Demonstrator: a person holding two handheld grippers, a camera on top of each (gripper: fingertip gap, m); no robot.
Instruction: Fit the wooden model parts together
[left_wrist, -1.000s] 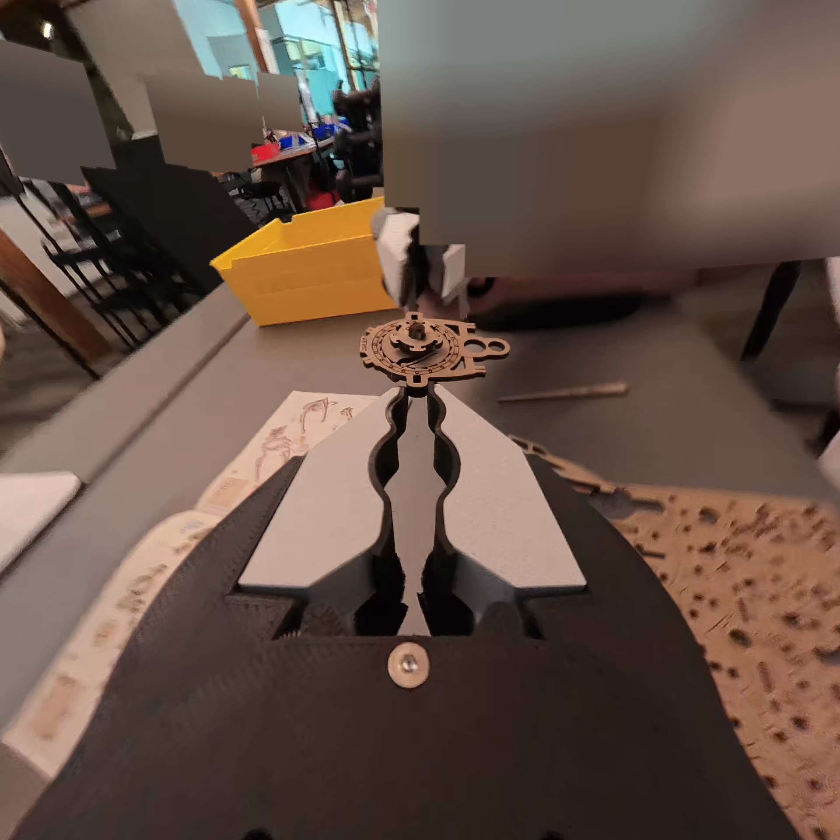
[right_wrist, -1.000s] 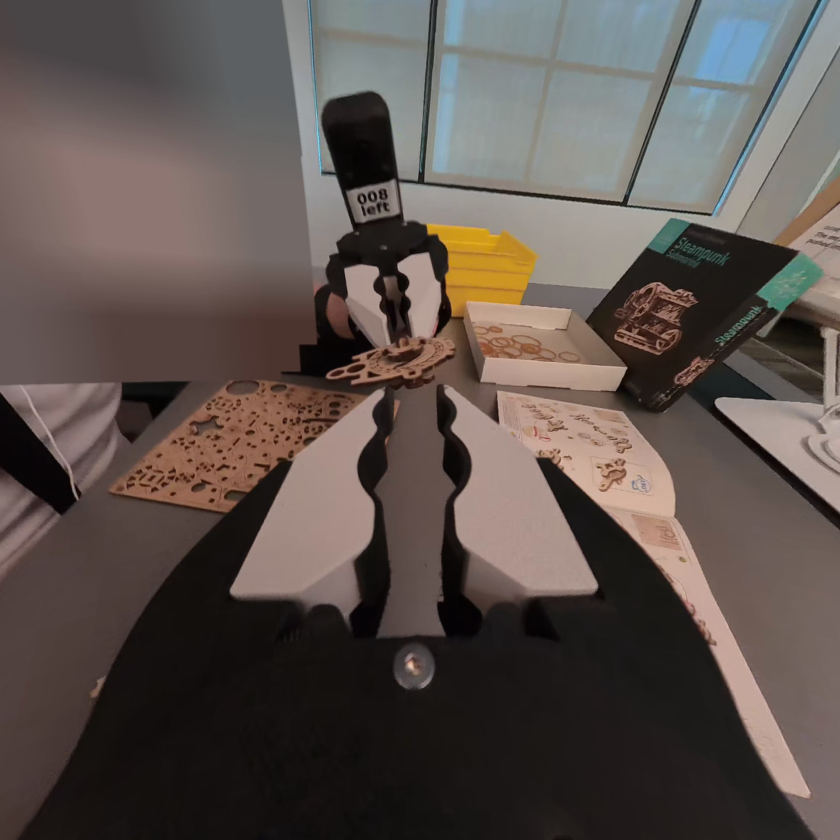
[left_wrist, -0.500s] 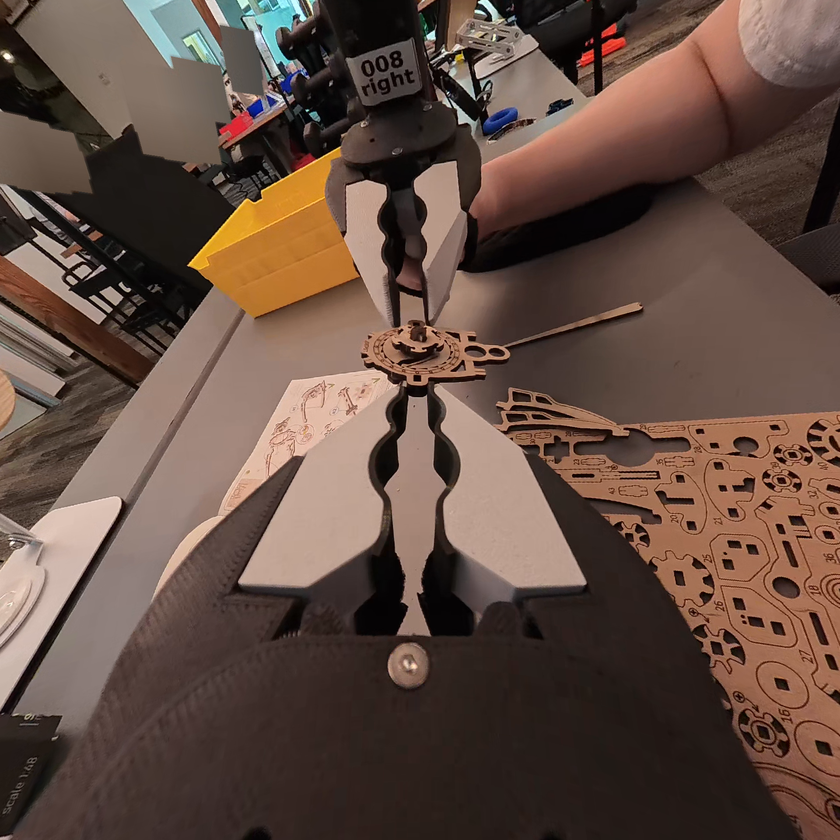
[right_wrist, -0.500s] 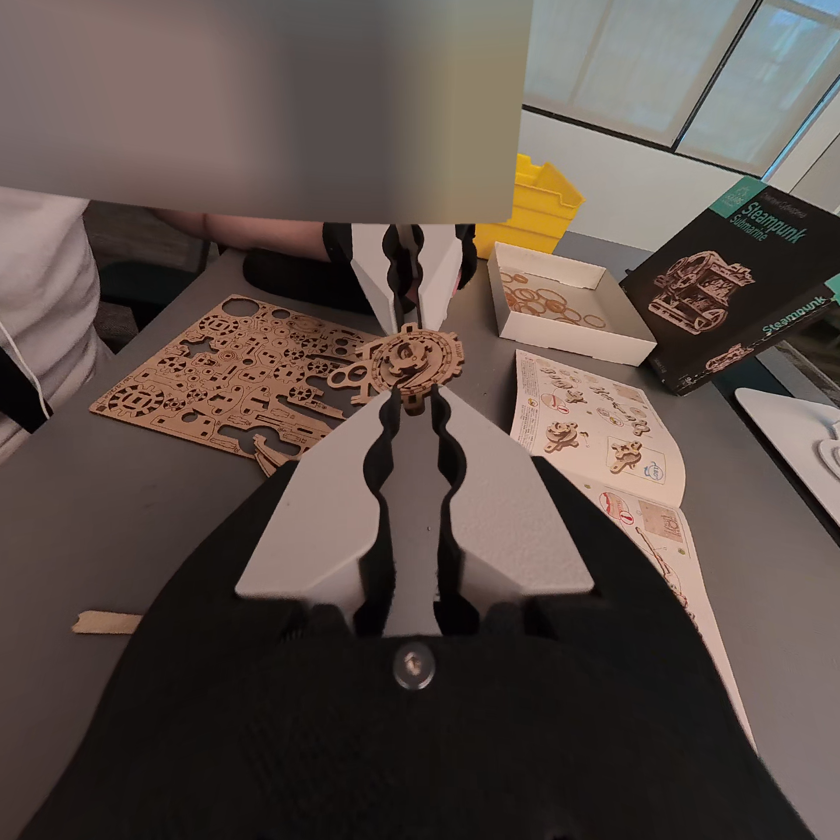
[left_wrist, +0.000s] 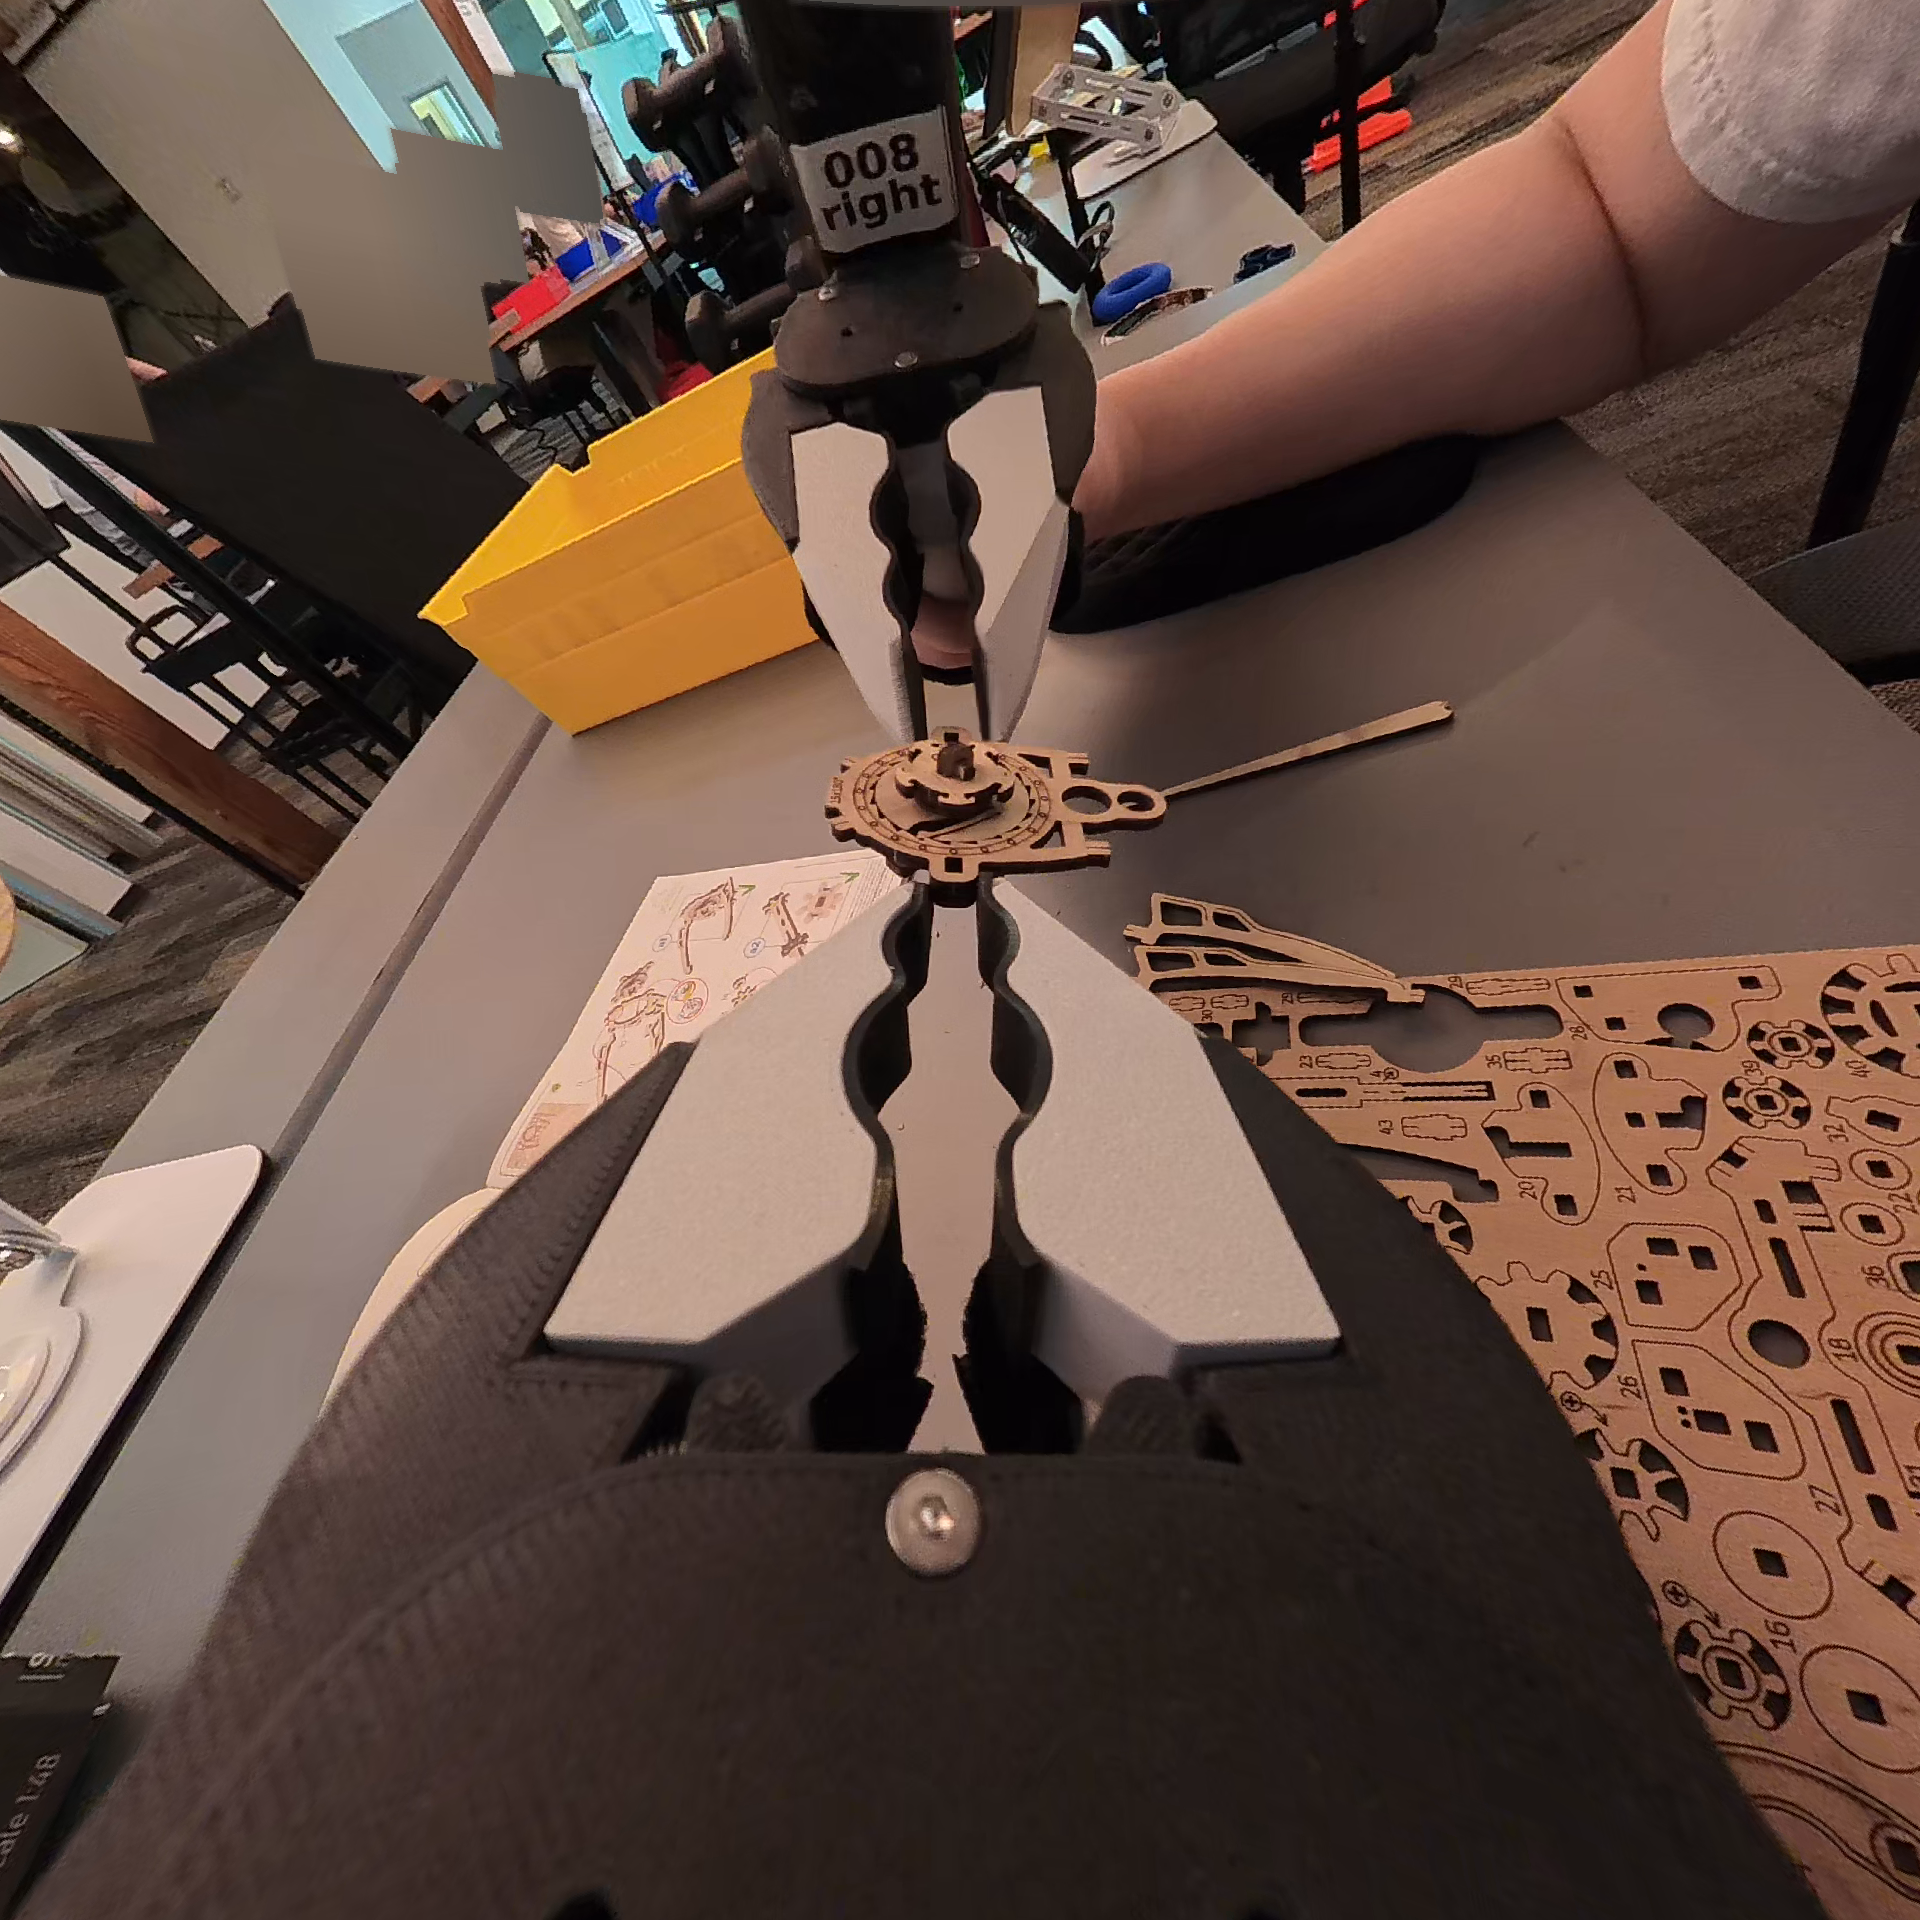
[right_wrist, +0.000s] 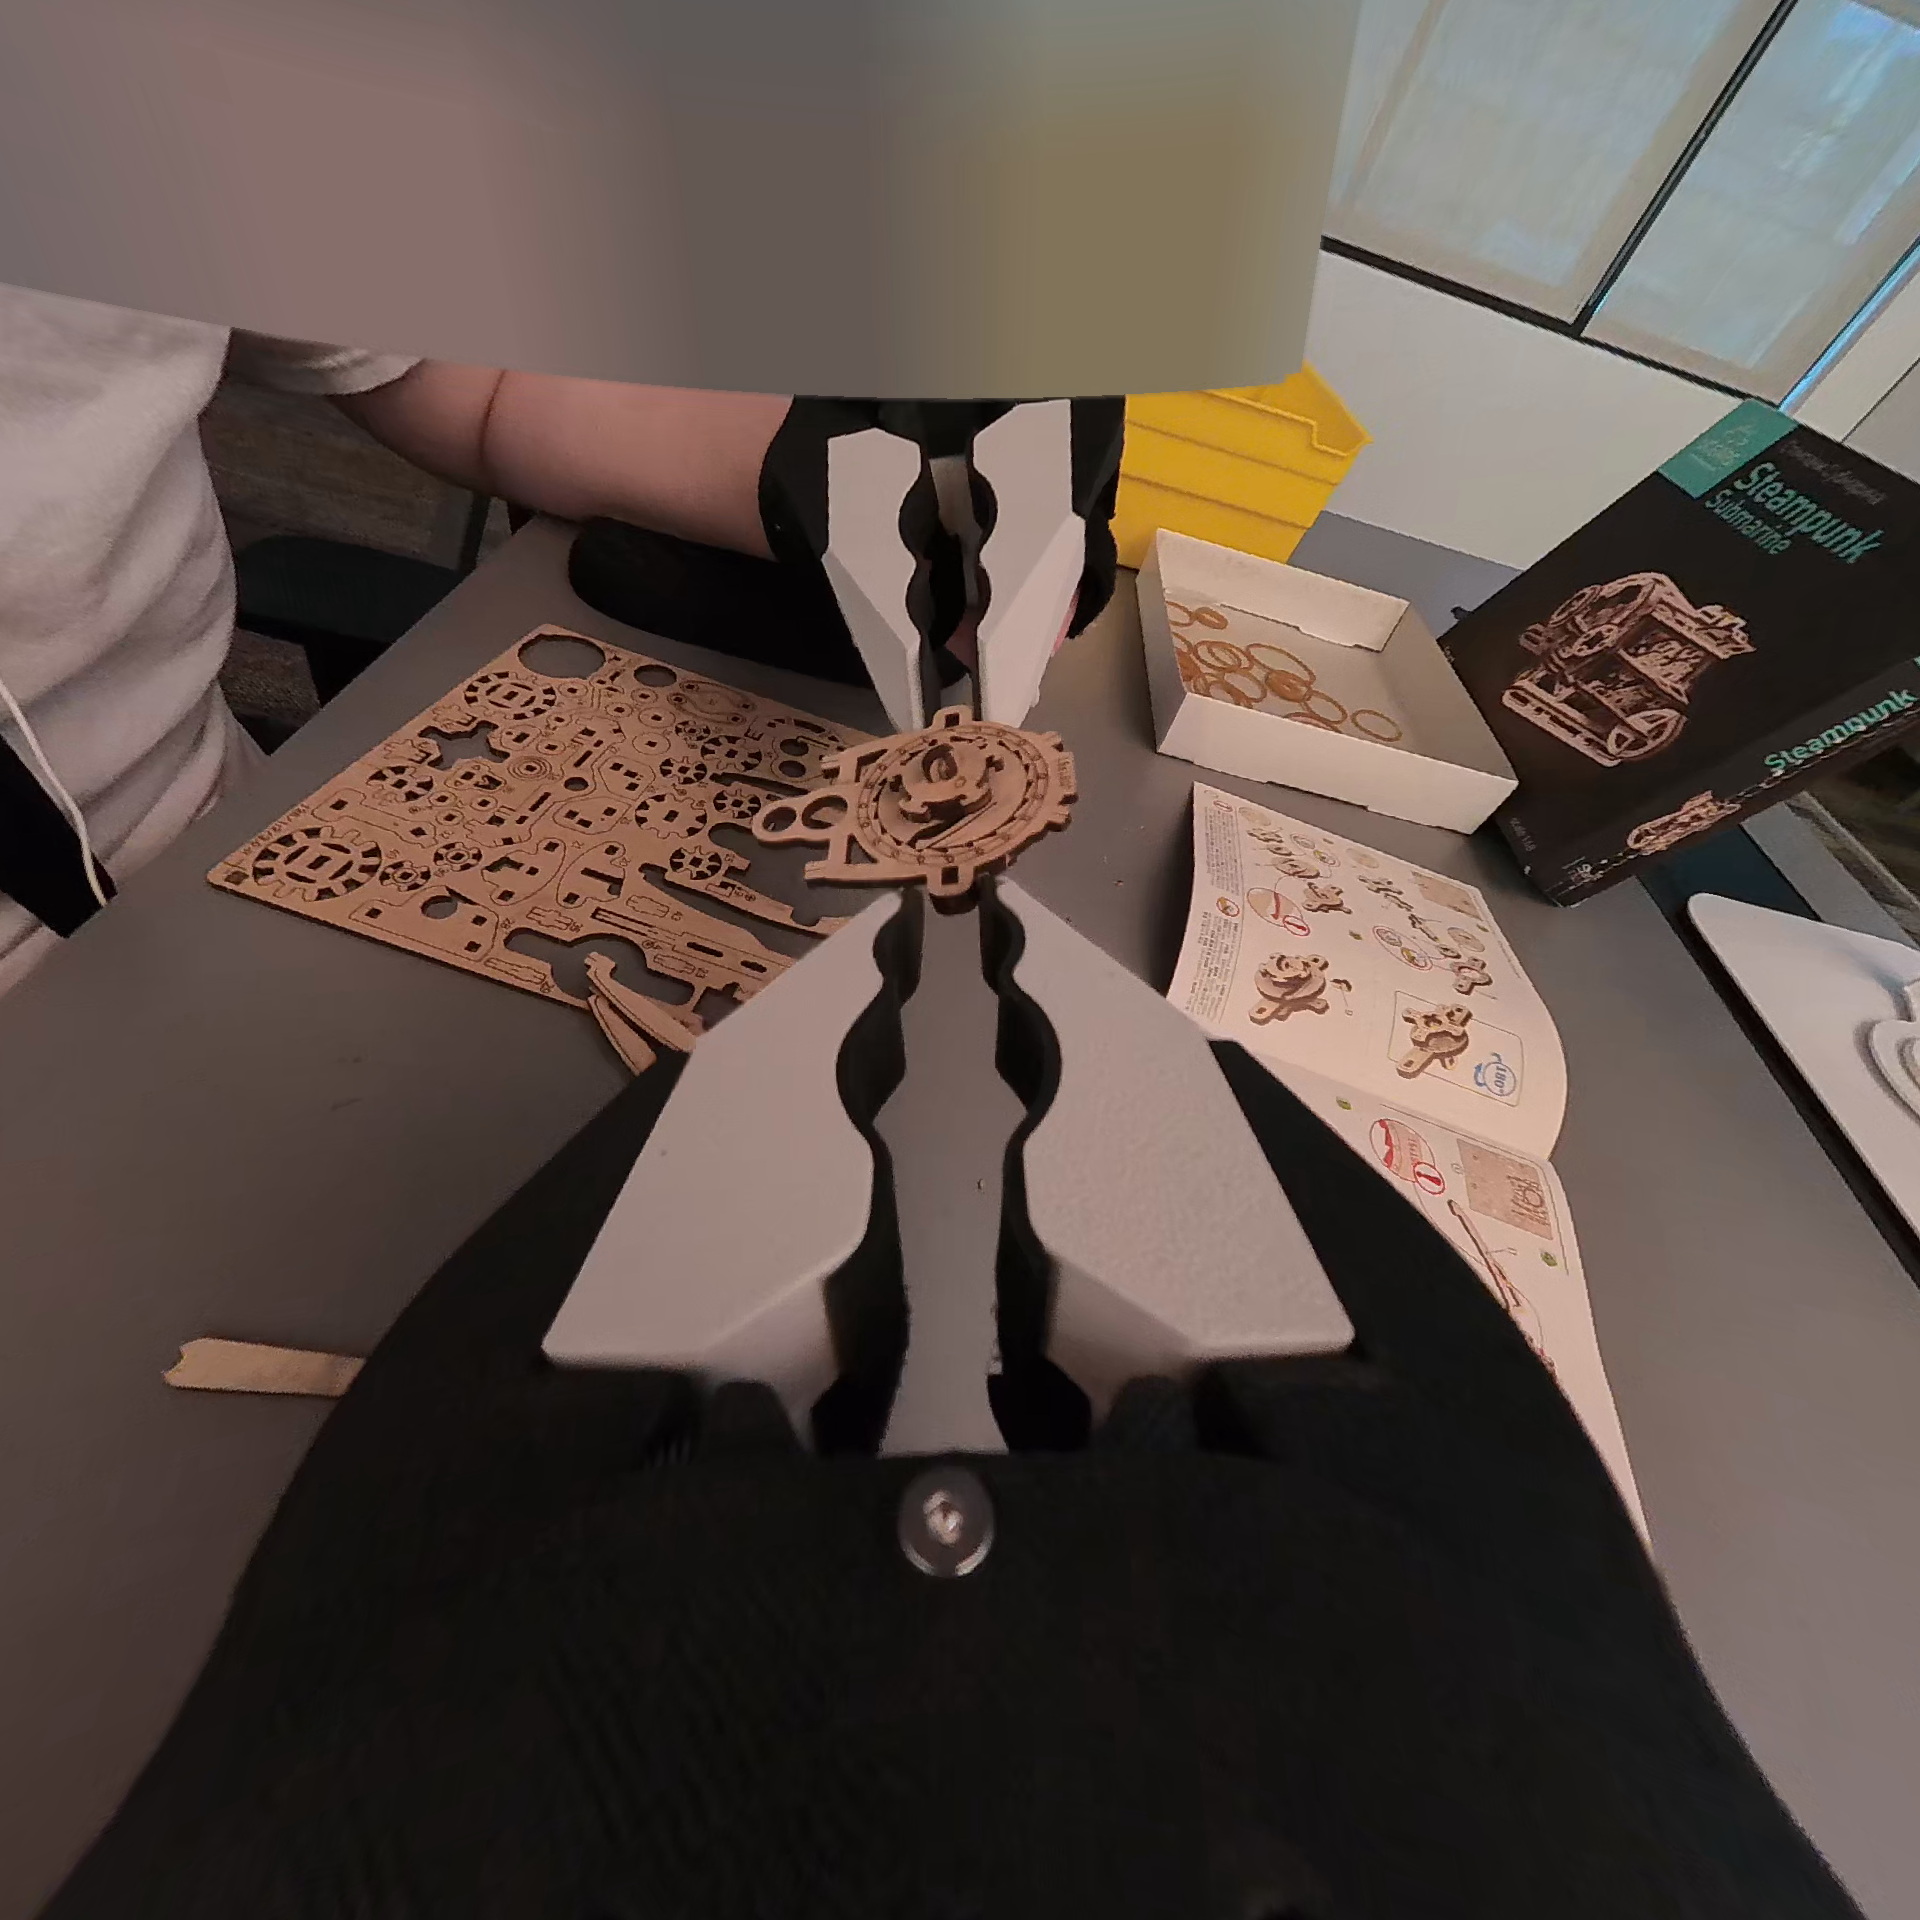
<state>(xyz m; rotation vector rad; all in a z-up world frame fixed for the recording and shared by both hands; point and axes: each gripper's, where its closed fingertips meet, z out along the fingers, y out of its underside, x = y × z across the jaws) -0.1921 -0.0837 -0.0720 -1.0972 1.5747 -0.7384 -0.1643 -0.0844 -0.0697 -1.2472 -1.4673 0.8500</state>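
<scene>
A round wooden gear assembly (left_wrist: 966, 805) with a small looped tab is held level above the grey table (left_wrist: 1558, 727). My left gripper (left_wrist: 949, 899) is shut on a tab at its near edge. My right gripper (left_wrist: 948, 722) comes in from the opposite side, with its tips at the far edge. In the right wrist view the assembly (right_wrist: 935, 810) sits between my right gripper (right_wrist: 951, 899), whose tips close on its near tab, and the left gripper (right_wrist: 948, 717) opposite.
A wooden parts sheet (left_wrist: 1662, 1195) lies on the table, also in the right wrist view (right_wrist: 520, 831). An open instruction booklet (right_wrist: 1382, 997), a white tray of rings (right_wrist: 1174, 644), a dark model box (right_wrist: 1714, 665), a yellow bin (left_wrist: 623, 582) and a thin wooden stick (left_wrist: 1309, 748) surround it. A person's arm (left_wrist: 1403, 312) rests at the table edge. Only a small space, under 4 cm, lies between the two pairs of fingers.
My right gripper has moved in to the assembly and narrowed its fingers onto the edge. The left gripper has kept hold of the assembly, nearly still.
</scene>
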